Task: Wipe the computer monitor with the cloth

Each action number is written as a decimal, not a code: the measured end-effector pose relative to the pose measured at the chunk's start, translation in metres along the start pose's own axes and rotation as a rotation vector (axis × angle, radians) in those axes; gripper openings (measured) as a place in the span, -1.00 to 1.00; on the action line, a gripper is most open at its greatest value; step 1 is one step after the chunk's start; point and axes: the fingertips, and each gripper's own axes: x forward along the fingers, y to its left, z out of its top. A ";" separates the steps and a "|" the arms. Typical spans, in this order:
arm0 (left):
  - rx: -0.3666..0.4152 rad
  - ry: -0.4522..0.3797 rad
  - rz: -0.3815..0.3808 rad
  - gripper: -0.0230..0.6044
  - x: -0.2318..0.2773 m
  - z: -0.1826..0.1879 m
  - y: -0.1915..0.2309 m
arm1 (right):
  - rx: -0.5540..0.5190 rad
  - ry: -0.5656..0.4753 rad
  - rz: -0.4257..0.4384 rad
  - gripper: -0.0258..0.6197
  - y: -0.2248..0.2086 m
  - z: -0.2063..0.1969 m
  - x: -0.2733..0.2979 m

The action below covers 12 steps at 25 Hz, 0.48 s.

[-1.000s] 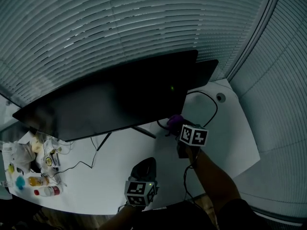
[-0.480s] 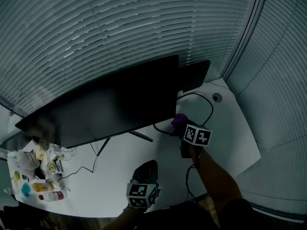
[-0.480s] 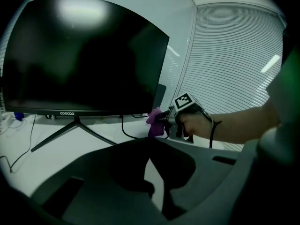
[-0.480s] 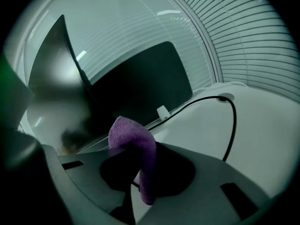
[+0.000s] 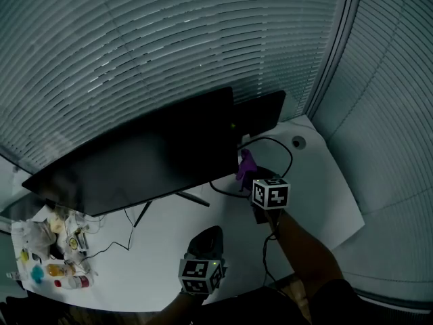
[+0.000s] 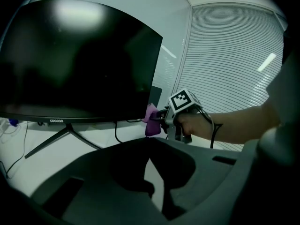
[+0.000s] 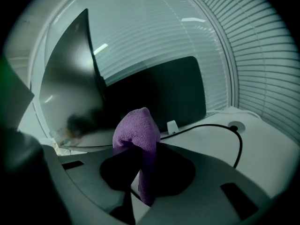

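The wiping looks barely begun, if begun at all. The right gripper (image 7: 140, 154) has its jaws pinched on a purple cloth (image 7: 137, 128), which stands up in a folded hump above the jaws with a tail hanging below. In the head view the cloth (image 5: 244, 164) sits just right of centre, close beside the lower right corner of the computer monitor (image 5: 135, 161). The left gripper view shows it (image 6: 151, 120) next to that same corner, but whether it touches the glass cannot be told. The broad dark screen (image 6: 79, 55) shows no wiped streak, so by my reading nearly the whole face remains to be covered, from this right edge across to the far left.

The left gripper (image 5: 206, 241) hangs low at the bottom centre of the head view, above the desk's near edge. Its jaws are pressed together on nothing (it plays no part for now).

The desk (image 5: 325, 188) is white and wedge-shaped, with a black cable (image 5: 289, 156) looping across it beside a round grommet hole (image 5: 295, 142). A second dark screen (image 5: 262, 112) stands behind the monitor's right end. Bottles and packets (image 5: 47, 256) clutter the lower left. Closed slatted blinds (image 5: 169, 46) cover the windows on two sides, and the light is dim.
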 end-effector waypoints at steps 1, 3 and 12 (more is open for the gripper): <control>0.003 -0.001 0.000 -0.91 0.000 0.001 -0.001 | -0.034 0.002 0.008 -0.68 0.004 0.002 0.000; 0.012 -0.006 0.001 -0.91 0.000 0.004 -0.002 | -0.097 0.004 0.023 -0.68 0.012 0.005 -0.001; 0.044 -0.051 -0.005 -0.91 -0.005 0.028 -0.006 | -0.221 -0.026 0.050 -0.68 0.028 0.031 -0.013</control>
